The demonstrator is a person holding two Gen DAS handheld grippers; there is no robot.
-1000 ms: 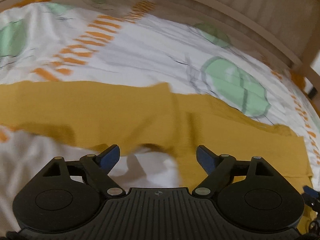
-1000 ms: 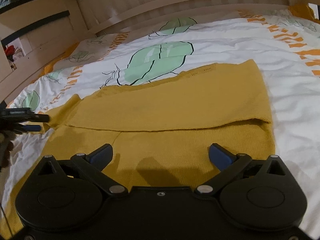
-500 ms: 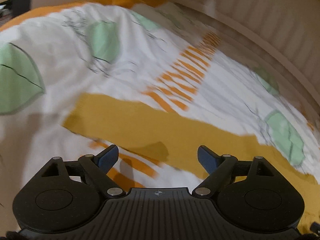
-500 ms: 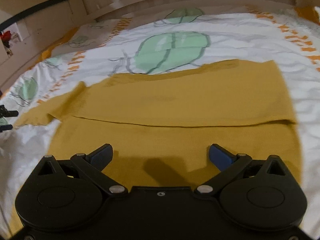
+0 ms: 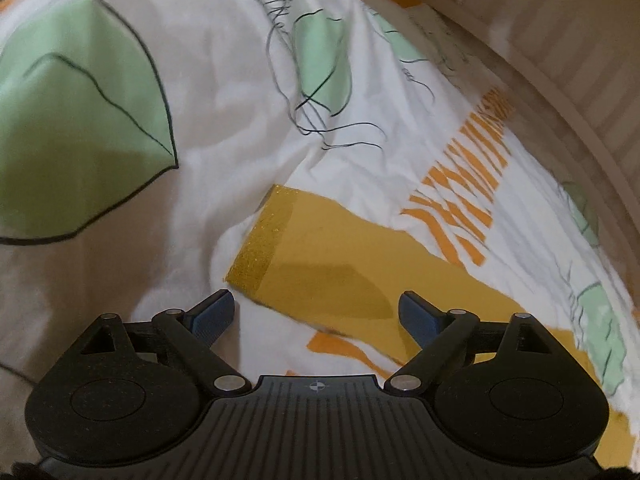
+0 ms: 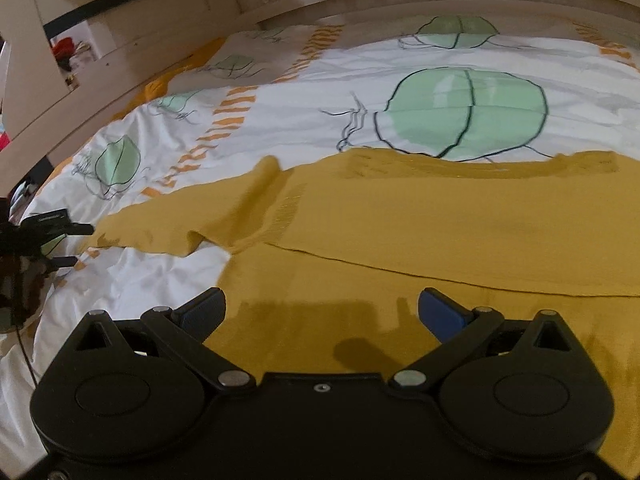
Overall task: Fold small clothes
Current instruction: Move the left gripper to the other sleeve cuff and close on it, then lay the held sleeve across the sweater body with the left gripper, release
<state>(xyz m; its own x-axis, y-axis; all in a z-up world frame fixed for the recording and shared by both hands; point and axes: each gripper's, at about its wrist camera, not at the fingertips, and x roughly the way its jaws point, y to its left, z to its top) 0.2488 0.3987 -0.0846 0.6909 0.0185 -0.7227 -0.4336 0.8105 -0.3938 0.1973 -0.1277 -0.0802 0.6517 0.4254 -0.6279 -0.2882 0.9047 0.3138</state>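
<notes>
The yellow sweater (image 6: 460,232) lay flat on the bed (image 6: 304,120), its body folded once, one sleeve (image 5: 320,264) stretched out to the side on the leaf-print cover. My left gripper (image 5: 316,312) hung over the sleeve's cuff, its jaws opening with nothing between them. My right gripper (image 6: 320,312) hung over the sweater's near edge, jaws wide apart and empty.

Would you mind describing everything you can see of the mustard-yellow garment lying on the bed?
The mustard-yellow garment looks like a fine knit top, lying flat on the patterned duvet. Its body is folded over once, leaving a straight fold edge across it. One long sleeve stretches sideways, slightly rumpled, ending in a ribbed cuff. Neither gripper touches it: the left gripper, jaws opening, hovers at the cuff.
</notes>
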